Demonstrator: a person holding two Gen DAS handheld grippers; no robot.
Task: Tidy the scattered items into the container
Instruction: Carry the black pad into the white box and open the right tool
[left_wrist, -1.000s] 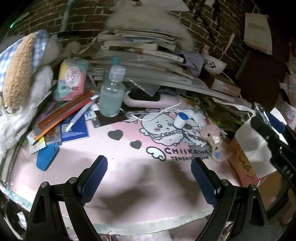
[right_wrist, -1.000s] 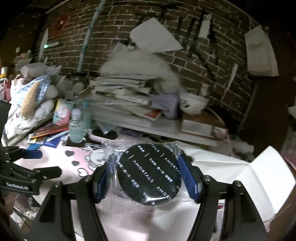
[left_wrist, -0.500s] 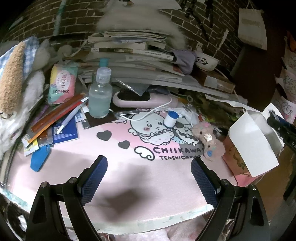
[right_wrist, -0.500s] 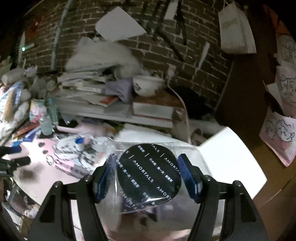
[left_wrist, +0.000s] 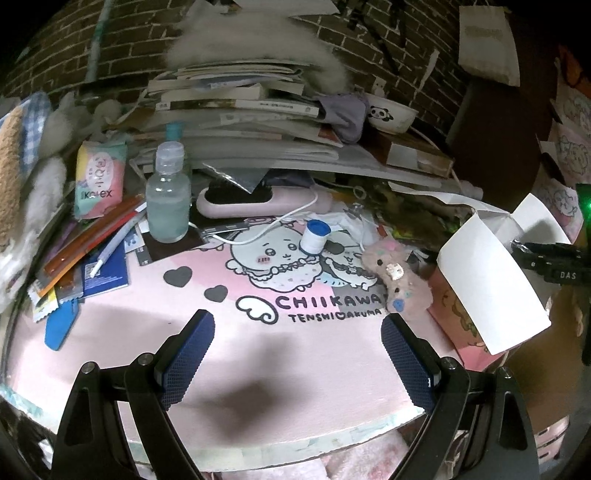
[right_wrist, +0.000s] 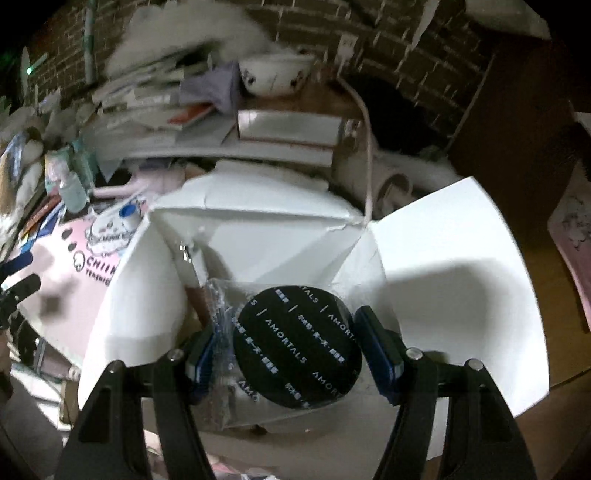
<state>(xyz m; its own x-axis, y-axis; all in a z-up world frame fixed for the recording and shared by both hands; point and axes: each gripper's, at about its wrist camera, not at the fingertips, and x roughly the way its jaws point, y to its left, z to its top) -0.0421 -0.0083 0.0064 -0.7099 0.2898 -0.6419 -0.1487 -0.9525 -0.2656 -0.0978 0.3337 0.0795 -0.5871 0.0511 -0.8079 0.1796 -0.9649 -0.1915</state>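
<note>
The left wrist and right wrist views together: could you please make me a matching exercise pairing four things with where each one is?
Things:
1. black round AMORTALS compact
2. clear bottle
3. panda bowl
4. blue-capped roll

Places:
A. on the pink mat's cartoon print
B. between the right hand-held gripper's fingers, above the white box
C. up on the book pile
D. beside the orange pens

Pairs: 1-B, 2-D, 3-C, 4-A

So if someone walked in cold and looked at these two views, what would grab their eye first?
Probably the black round AMORTALS compact in its clear wrapper, clamped in the right gripper above the open white box. Next, the pink Chiikawa mat in front of the open, empty left gripper, with a pale bottle and a small plush toy on it. Behind looms a messy stack of books.
</note>
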